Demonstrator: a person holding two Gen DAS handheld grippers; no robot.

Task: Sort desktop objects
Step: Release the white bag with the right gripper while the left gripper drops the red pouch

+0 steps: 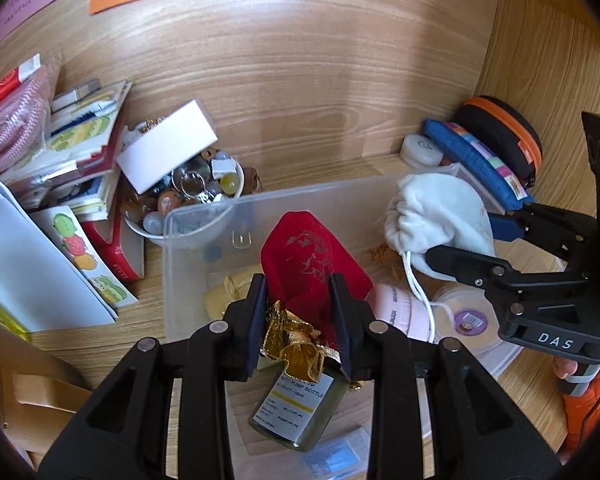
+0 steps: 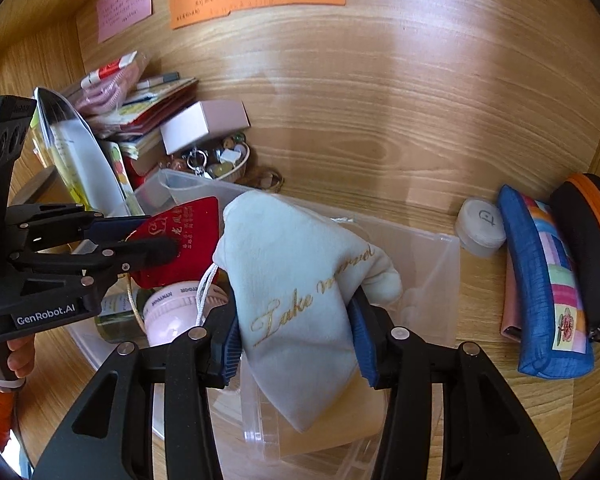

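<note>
My left gripper is shut on a red velvet pouch with gold trim and holds it over the clear plastic bin. It shows too in the right wrist view. My right gripper is shut on a white drawstring pouch with gold lettering, above the bin's right part. The white pouch also shows in the left wrist view, held by the right gripper. A small green pump bottle and a pink round case lie in the bin.
A bowl of stones and trinkets with a white box stands behind the bin. Books and papers pile at the left. A blue pencil case, an orange-trimmed black case and a white round tin lie at the right.
</note>
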